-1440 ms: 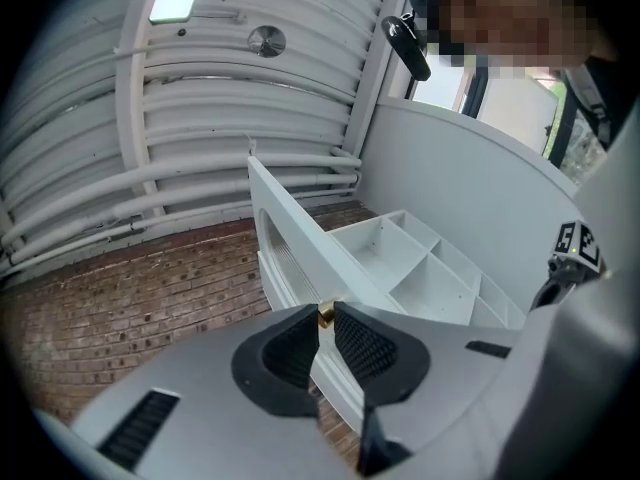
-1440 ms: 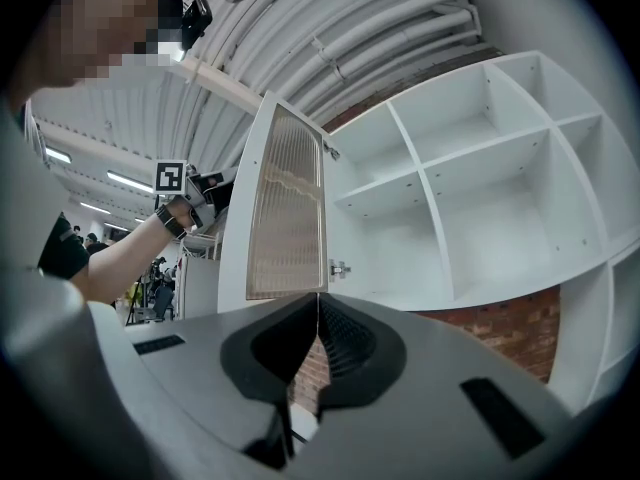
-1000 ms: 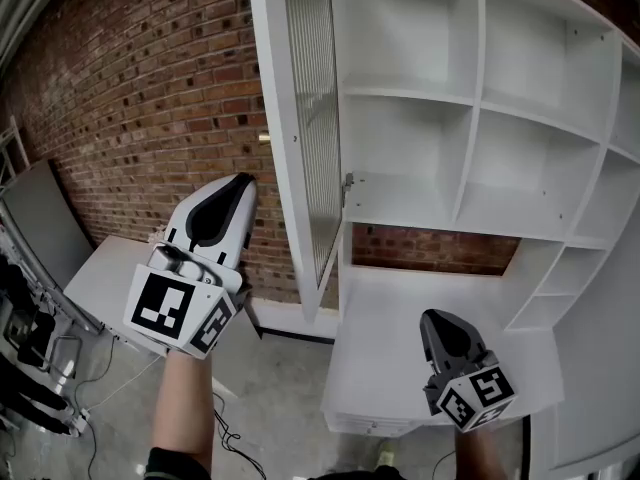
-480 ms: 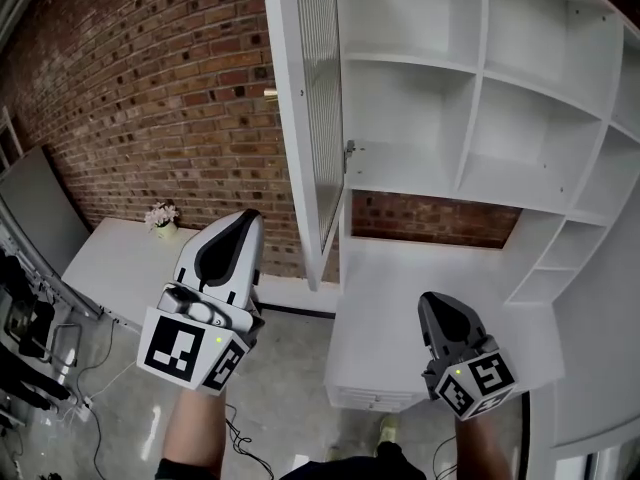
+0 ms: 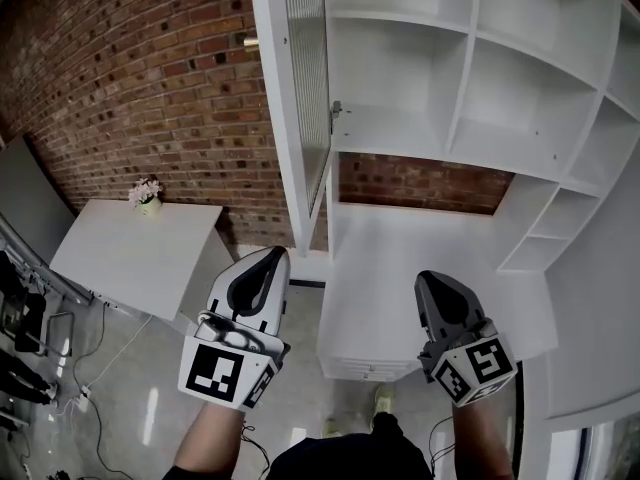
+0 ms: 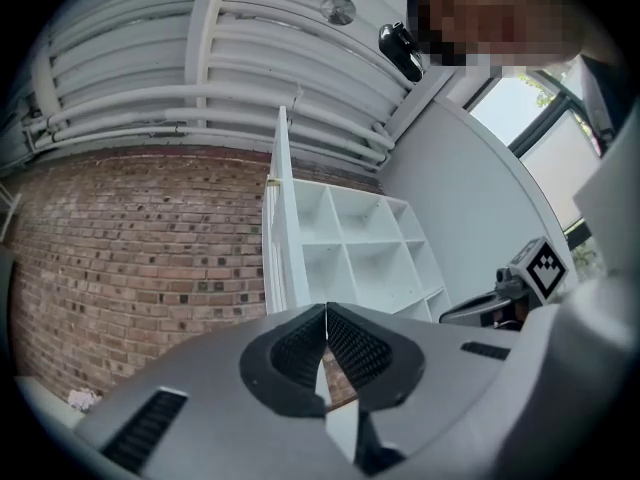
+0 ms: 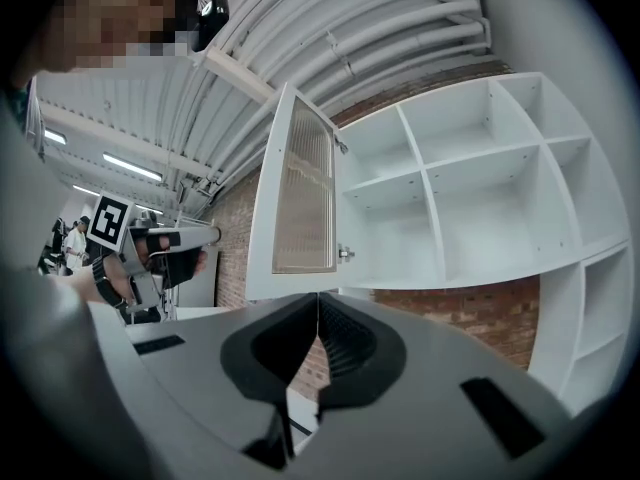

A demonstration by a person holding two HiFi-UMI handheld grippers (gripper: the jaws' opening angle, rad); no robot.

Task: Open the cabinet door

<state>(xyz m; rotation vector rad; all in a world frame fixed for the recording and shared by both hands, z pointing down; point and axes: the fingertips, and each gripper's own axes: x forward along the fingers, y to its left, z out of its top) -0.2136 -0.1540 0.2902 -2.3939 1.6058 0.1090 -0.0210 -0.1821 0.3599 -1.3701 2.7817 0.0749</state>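
The white cabinet door (image 5: 300, 98) with its ribbed glass panel stands swung open, edge-on to me, a brass knob (image 5: 250, 41) on its outer face. Behind it the white shelf compartments (image 5: 470, 88) are bare. My left gripper (image 5: 274, 256) hangs low, well below and apart from the door, jaws shut with nothing between them. My right gripper (image 5: 430, 280) sits level beside it over the white desk top (image 5: 390, 258), also shut and empty. The left gripper view shows the left gripper (image 6: 326, 308) pointing at the door (image 6: 279, 228). In the right gripper view, the right gripper (image 7: 318, 296) faces the door (image 7: 300, 198).
A white side table (image 5: 140, 253) with a small flower pot (image 5: 147, 194) stands against the brick wall at left. A drawer unit (image 5: 365, 368) sits under the desk. Equipment and cables (image 5: 30, 348) lie on the floor at far left.
My left gripper has come down from beside the door's edge to low in front of me. The right gripper has hardly moved. The door stays open.
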